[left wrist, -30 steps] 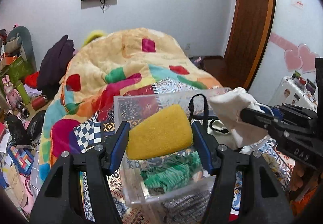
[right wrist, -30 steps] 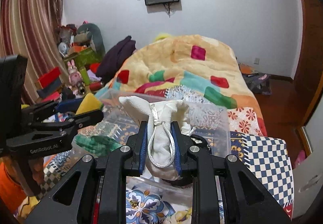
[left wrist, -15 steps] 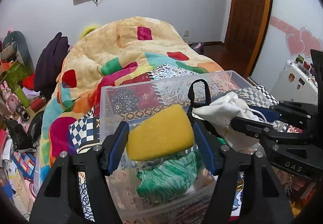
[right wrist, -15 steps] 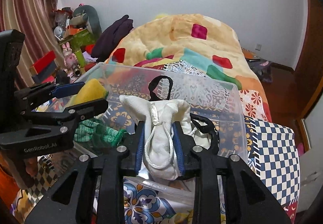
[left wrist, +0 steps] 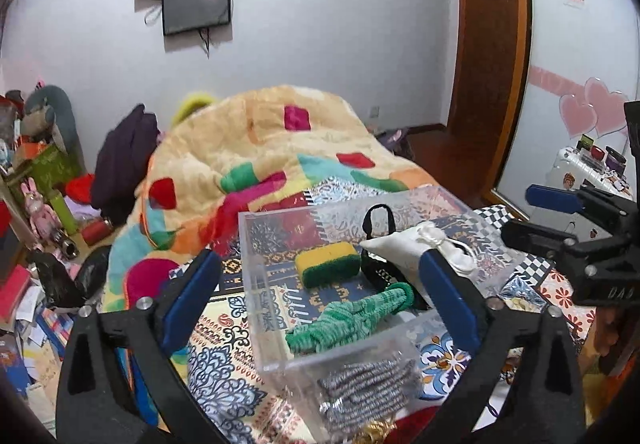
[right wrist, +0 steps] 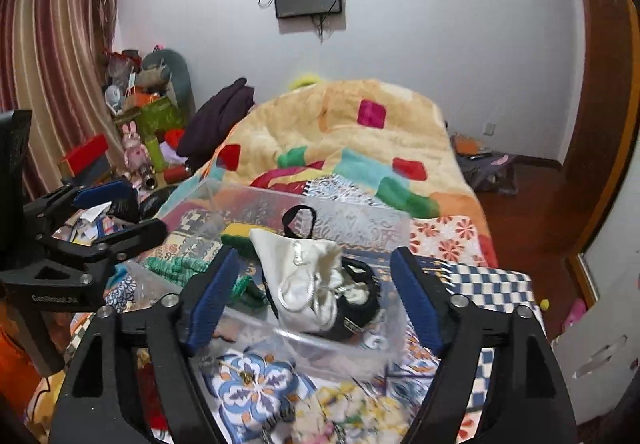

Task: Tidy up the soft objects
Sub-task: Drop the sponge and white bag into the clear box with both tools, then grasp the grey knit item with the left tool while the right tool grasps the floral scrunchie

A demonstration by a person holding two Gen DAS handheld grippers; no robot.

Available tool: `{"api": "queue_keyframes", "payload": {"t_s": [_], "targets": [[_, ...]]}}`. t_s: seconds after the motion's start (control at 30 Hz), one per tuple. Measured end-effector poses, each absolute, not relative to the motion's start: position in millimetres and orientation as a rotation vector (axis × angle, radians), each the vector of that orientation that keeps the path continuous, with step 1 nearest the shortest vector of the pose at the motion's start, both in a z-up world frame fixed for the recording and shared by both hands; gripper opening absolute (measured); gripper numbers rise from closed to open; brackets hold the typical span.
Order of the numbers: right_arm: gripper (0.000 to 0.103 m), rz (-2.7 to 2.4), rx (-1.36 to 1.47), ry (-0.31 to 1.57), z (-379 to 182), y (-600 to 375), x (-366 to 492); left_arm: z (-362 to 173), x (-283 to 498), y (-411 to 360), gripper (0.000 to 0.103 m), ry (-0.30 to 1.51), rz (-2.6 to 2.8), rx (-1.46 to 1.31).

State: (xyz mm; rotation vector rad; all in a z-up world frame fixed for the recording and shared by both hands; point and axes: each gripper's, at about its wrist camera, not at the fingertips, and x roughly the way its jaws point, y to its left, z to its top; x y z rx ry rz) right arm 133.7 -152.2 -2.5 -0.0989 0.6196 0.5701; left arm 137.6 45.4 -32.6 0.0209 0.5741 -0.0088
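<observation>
Both hand-held grippers, left (left wrist: 320,298) and right (right wrist: 314,300), gape wide and empty; sponge (left wrist: 327,264) and pouch (right wrist: 306,278) lie in the bin (left wrist: 256,284).

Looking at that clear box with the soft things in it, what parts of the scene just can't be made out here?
- Black bag: right wrist view, mostly hidden under the white drawstring pouch.
- Gold item: left wrist view, cut off by the bottom edge.
- Sponge: right wrist view, mostly behind the pouch.
- Clutter before the clear box: blurred.
</observation>
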Motion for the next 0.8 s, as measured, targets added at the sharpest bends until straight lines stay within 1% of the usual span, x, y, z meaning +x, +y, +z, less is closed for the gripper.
{"api": "queue_keyframes", "payload": {"t_s": [0.07, 0.2, 0.4, 0.63, 0.7, 0.77, 0.8], "targets": [[0.081, 0.553, -0.099, 0.614, -1, -162, 128, -32, 129, 43, 0.102, 0.569, -0.011, 0.028], [0.082, 0.525, -0.114, 0.639, -10, -176, 117, -40, 117, 38, 0.102, 0.597, -0.030, 0.030], [0.082, 0.482, -0.141, 0.720, -40, -193, 108, -71, 102, 32, 0.102, 0.674, -0.034, 0.040], [0.081, 0.418, -0.146, 0.808, -75, -214, 109, -107, 105, 36, 0.102, 0.775, -0.024, 0.005], [0.074, 0.403, -0.135, 0.831, -82, -218, 114, -111, 107, 37, 0.102, 0.790, -0.025, -0.020], [0.057, 0.408, -0.117, 0.875, -91, -221, 118, -111, 108, 37, 0.102, 0.786, -0.027, -0.027], [0.053, 0.412, -0.110, 0.893, -95, -222, 120, -110, 107, 36, 0.102, 0.776, -0.021, -0.026]]}}
